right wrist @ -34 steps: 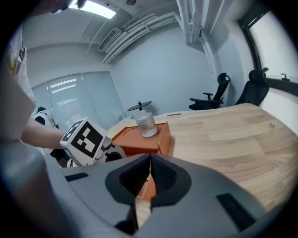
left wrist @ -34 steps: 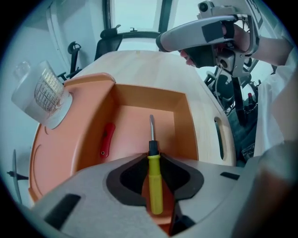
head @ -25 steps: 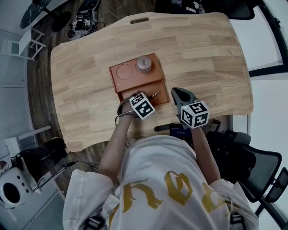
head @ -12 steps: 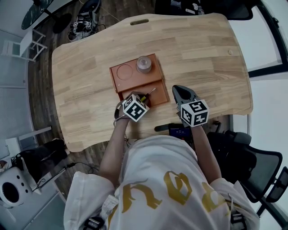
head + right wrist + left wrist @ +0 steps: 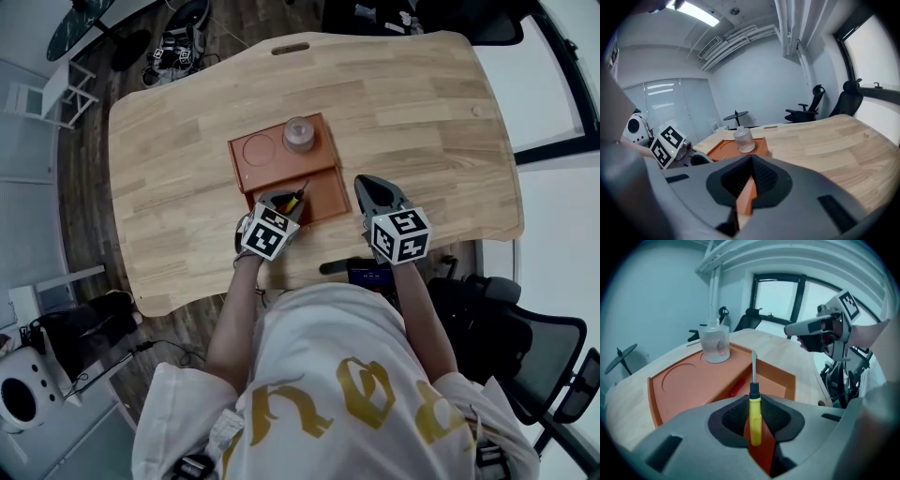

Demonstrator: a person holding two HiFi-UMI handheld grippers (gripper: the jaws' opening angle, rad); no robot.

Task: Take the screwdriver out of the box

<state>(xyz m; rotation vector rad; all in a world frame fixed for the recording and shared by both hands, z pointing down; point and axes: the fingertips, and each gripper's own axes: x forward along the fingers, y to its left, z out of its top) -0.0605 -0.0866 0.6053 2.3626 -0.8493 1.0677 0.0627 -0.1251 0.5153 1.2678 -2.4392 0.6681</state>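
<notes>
My left gripper (image 5: 753, 404) is shut on the yellow handle of the screwdriver (image 5: 754, 423). The thin metal shaft sticks out ahead of the jaws, over the orange box (image 5: 689, 385). In the head view the left gripper (image 5: 286, 199) hangs over the box's (image 5: 251, 173) lower compartment, and the screwdriver (image 5: 295, 199) is lifted off its floor. My right gripper (image 5: 367, 187) stays just right of the box with its jaws together and nothing held. Orange of the box shows through the gap under its pads (image 5: 761, 176). It also shows in the left gripper view as the right gripper (image 5: 790, 329).
A small clear bottle (image 5: 299, 134) stands in the box's far part beside a round recess. A small red piece (image 5: 737, 386) lies in the lower compartment. The box rests on a wooden table (image 5: 422, 112). A dark office chair (image 5: 525, 328) is at my right.
The left gripper has risen and turned with the screwdriver, and its marker cube has shifted left. The shaft has swung from pointing right to pointing away from me. The right gripper has stayed put.
</notes>
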